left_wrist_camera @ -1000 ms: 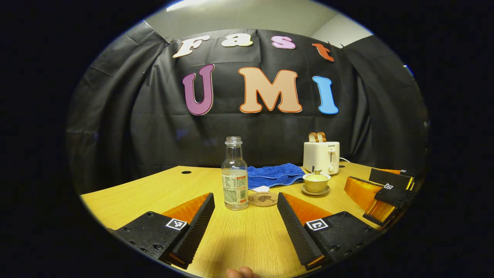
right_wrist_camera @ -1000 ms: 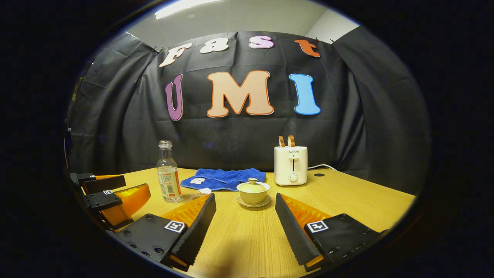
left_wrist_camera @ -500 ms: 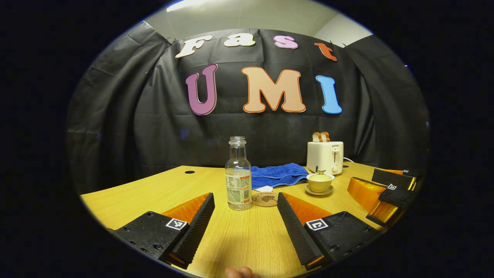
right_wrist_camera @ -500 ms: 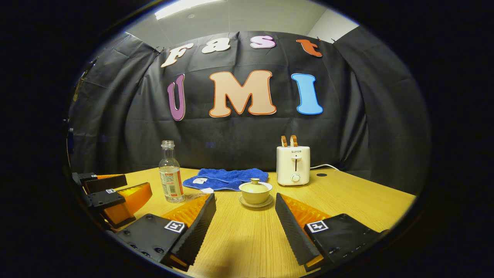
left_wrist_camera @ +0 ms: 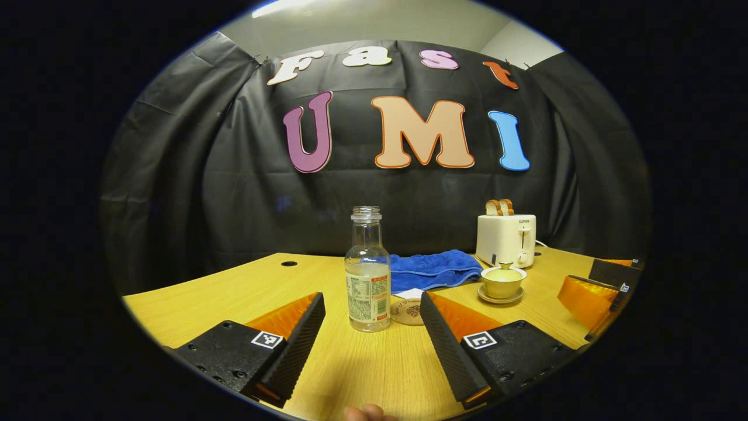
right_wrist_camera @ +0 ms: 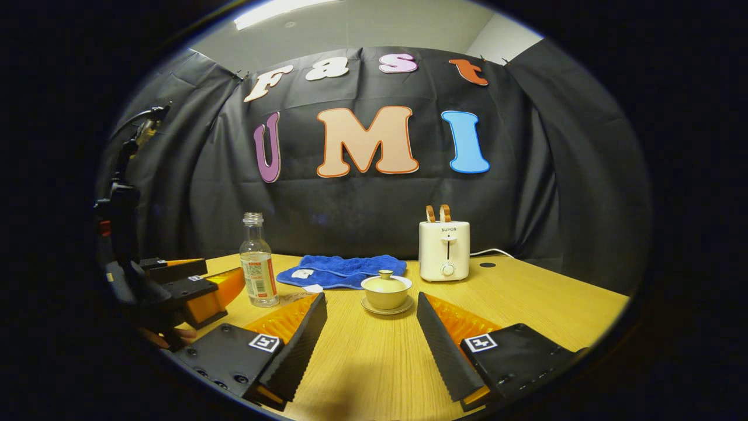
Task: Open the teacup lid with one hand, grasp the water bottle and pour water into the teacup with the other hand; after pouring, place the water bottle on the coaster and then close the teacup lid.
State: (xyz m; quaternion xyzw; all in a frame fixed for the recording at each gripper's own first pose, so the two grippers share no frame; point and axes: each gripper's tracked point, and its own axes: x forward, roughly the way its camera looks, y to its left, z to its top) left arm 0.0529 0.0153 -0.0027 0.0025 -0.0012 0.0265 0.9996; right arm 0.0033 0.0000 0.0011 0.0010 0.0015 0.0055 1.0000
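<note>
"SUPOR" on the toaster [right_wrist_camera: 444,251] front

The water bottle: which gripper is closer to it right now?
Left. The left gripper faces the water bottle just ahead of its open jaws; the right gripper faces the teacup, the bottle off to its left.

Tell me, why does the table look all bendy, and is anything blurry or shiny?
Left gripper view: the fisheye lens bows the table edge into a curve; the bottle looks sharp. Right gripper view: a bright ceiling light glows at the top, the table has a soft sheen, and the cup is in focus.
</note>
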